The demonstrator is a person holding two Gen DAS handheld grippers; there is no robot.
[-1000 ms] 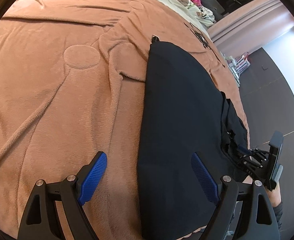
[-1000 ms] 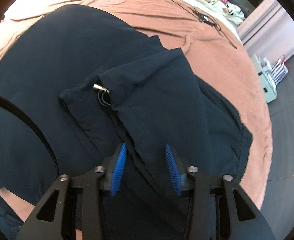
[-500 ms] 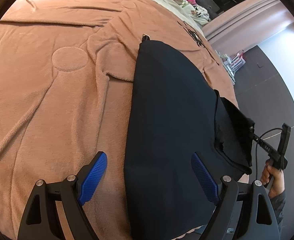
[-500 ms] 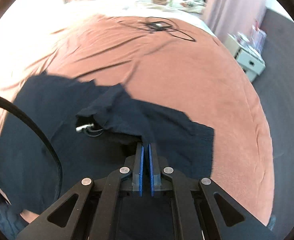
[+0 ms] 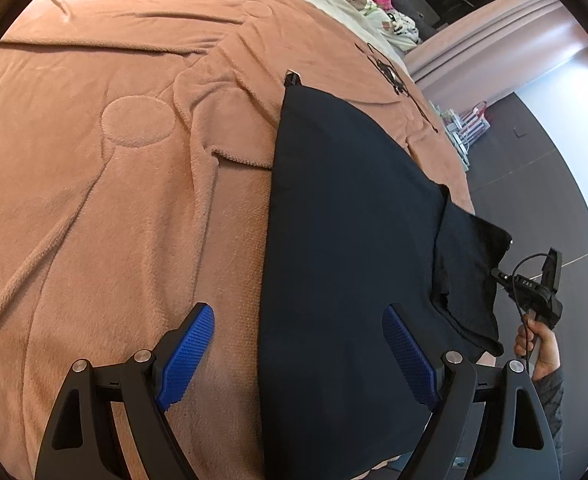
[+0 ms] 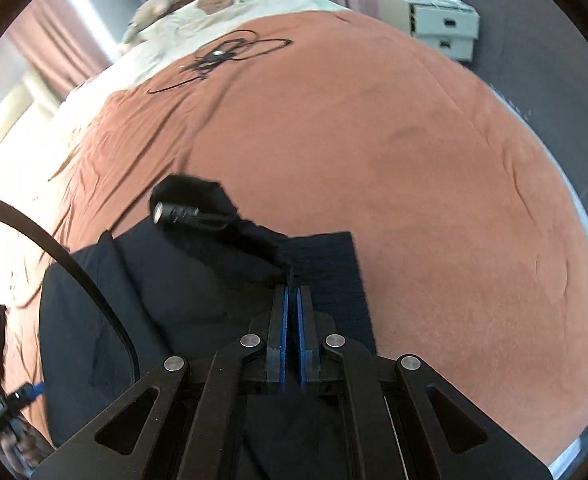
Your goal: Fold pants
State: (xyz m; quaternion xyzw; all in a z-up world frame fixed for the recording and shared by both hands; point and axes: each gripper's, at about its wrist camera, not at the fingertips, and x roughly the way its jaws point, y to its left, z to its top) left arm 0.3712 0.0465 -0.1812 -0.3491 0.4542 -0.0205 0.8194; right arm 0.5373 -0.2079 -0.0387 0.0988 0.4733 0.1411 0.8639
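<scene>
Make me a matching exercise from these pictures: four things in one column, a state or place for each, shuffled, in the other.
1. left gripper
2. right gripper
3. pants
4. black cable

A. coiled far up the blanket
B. clamped on dark cloth
C. open over the pants' edge
D. dark, spread on the blanket

Pairs: 1-C, 2-B, 3-D, 4-A

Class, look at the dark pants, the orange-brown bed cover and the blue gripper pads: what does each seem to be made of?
Pants: thin matte woven cloth, probably; it creases sharply.
Bed cover: plush fleece, apparently; nubby pile and embossed circles.
Left gripper pads: likely moulded rubber or plastic, with a fine grid texture.
</scene>
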